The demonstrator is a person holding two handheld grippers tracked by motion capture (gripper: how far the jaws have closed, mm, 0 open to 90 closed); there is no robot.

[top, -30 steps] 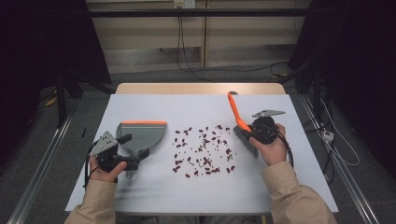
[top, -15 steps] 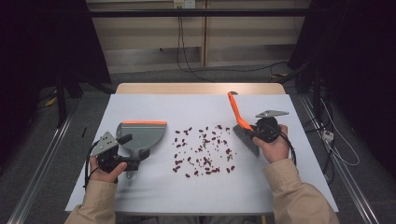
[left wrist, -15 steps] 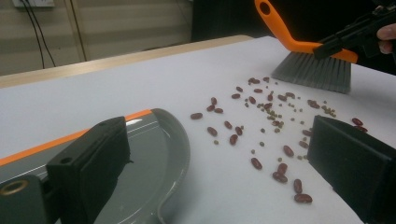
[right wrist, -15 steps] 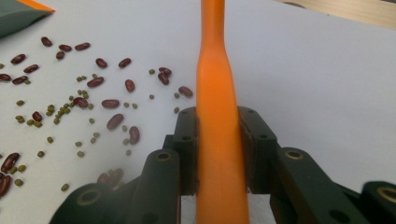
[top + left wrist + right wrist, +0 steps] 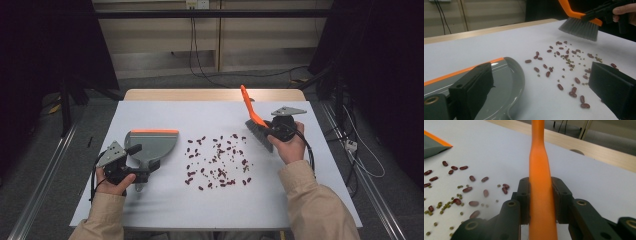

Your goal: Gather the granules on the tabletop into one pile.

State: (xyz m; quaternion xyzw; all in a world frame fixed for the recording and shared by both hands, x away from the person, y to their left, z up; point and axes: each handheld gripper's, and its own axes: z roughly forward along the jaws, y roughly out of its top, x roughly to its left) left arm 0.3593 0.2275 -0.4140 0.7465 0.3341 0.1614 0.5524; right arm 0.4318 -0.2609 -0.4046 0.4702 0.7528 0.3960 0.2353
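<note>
The right gripper [image 5: 540,202] clamps a smooth orange brush [image 5: 256,122], bristles now hanging beside the glossy beans [image 5: 217,162]. The left gripper [image 5: 131,170] (unmoved near the table's left edge) grips the grey dustpan [image 5: 150,145].

— How's the light in the high view?
— Even and soft on the white table [image 5: 165,210], from overhead; the room around it falls off into near black on both sides. Shadows under the dustpan [image 5: 150,145] and sleeves are faint.

— Any glare?
— A pale sheen on the dustpan's [image 5: 506,82] inside in the left gripper view. The jaws there are soft, the beans [image 5: 571,62] fairly sharp, and the brush [image 5: 580,27] behind them is softer.

— And the right gripper view?
— The orange handle [image 5: 540,195] sits too close — blurred along its length. The nearest beans [image 5: 474,203] smear, the farther ones are crisper.
</note>
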